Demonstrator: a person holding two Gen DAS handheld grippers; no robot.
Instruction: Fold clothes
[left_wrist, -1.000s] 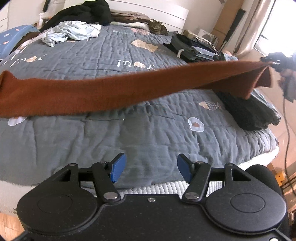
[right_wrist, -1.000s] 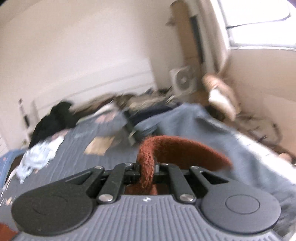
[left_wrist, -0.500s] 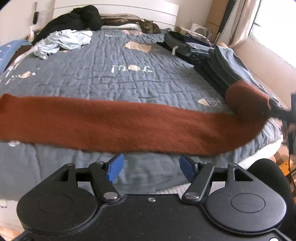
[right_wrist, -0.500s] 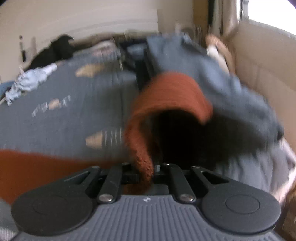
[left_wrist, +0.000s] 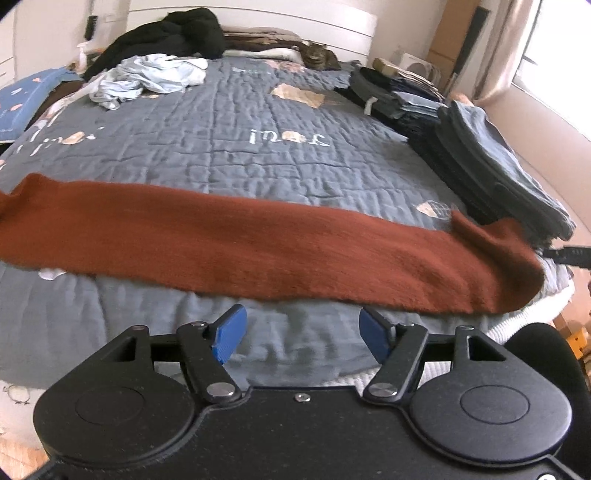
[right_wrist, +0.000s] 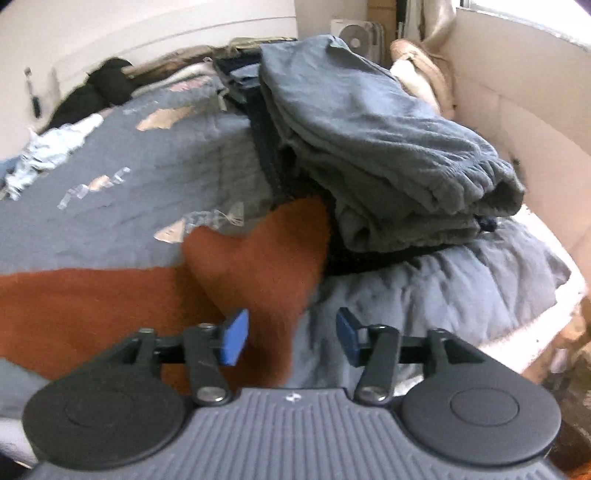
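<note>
- My left gripper (left_wrist: 299, 334) hangs over the near edge of the bed with its blue pads spread wide and nothing between them.
- My right gripper (right_wrist: 291, 338) is spread too, empty; its left pad sits right over the rust cloth, but I can't tell if it touches.
- The rust-brown knit piece (left_wrist: 258, 243) lies as a long strip across the near part of the bed, left to right, its right end bunched up against the folded stack.
- From the right wrist, that end (right_wrist: 266, 254) rises in a peaked fold just beside the grey folded clothes (right_wrist: 369, 122).
- Writing: white letters are stitched on the grey quilt (left_wrist: 221, 140), mid-bed, upside down to me; I can't read them for sure. No brand visible on either claw.
- The quilt carries small beige and white patch motifs and is wrinkled near the edge.
- On the right side, dark folded garments (left_wrist: 391, 96) sit in piles, far to near.
- Far left, a crumpled pale blue garment (left_wrist: 147, 75) and a black heap (left_wrist: 173, 31) lie by the white headboard (left_wrist: 295, 18).
- A tabby cat (left_wrist: 317, 57) is curled at the far end.
- Far right: a small white fan (right_wrist: 354, 31), cardboard and a bright window.
</note>
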